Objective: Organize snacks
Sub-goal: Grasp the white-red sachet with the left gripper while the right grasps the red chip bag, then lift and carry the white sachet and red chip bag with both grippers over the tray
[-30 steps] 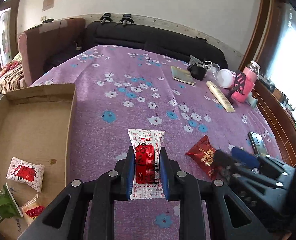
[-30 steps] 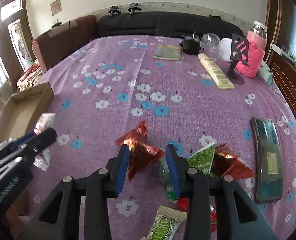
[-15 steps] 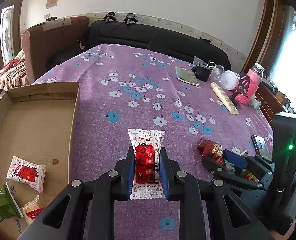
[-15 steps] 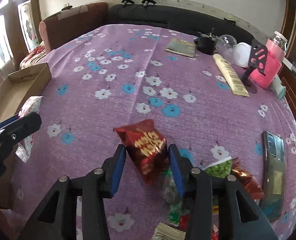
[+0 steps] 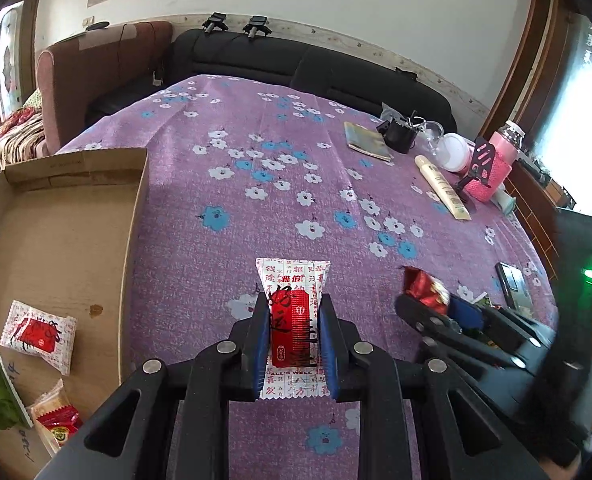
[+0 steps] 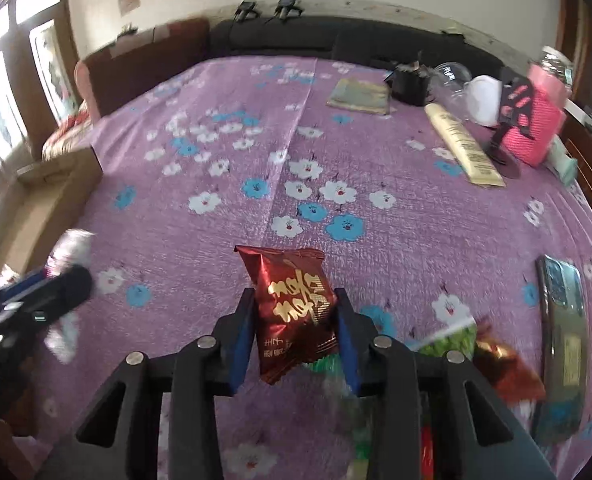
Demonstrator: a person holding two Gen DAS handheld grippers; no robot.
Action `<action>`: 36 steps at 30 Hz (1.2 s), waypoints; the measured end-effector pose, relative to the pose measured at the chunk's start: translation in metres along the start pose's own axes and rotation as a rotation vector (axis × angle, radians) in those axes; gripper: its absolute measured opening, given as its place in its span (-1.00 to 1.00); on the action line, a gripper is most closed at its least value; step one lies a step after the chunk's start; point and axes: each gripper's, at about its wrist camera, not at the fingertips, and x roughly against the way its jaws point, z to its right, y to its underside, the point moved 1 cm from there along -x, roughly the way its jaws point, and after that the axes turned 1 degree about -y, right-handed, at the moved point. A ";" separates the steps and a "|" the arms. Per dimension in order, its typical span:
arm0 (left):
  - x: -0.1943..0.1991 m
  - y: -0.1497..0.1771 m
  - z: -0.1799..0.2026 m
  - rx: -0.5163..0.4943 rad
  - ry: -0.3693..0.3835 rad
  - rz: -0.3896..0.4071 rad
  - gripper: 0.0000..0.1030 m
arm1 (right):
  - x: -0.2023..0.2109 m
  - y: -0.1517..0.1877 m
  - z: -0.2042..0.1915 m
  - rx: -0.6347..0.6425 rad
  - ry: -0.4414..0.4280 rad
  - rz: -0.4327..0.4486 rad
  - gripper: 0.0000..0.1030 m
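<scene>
Waiting at the left edge of the purple flowered tablecloth [image 5: 256, 152], the shallow brown cardboard box [image 5: 56, 240] already keeps three snacks, likely the sorting spot; the right gripper [image 6: 296, 316], whose jaws have just been closing, pinches a dark red foil packet [image 6: 292, 312] aloft; the left gripper [image 5: 294, 332] clamps a white-and-red printed sachet [image 5: 294, 320] above the cloth.

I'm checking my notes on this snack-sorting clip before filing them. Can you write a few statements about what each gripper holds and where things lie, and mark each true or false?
1. The left gripper is shut on a white-and-red snack packet. True.
2. The right gripper is empty. False: it grips a dark red foil packet.
3. The cardboard box already holds several snack packets. True.
4. A phone lies inside the cardboard box. False: it lies on the purple flowered cloth, at the right.
5. More snacks lie on the cloth near the right gripper. True.
</scene>
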 end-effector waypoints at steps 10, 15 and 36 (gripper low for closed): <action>-0.009 0.009 0.010 -0.038 0.056 -0.071 -0.56 | 0.075 0.085 -0.015 -0.066 0.046 -0.006 -0.31; -0.005 0.008 0.012 -0.048 0.065 -0.060 -0.56 | 0.070 0.104 -0.017 -0.062 0.057 -0.054 -0.29; 0.016 0.008 0.023 -0.146 -0.015 0.125 -0.56 | 0.072 0.090 -0.019 0.006 -0.062 -0.059 -0.38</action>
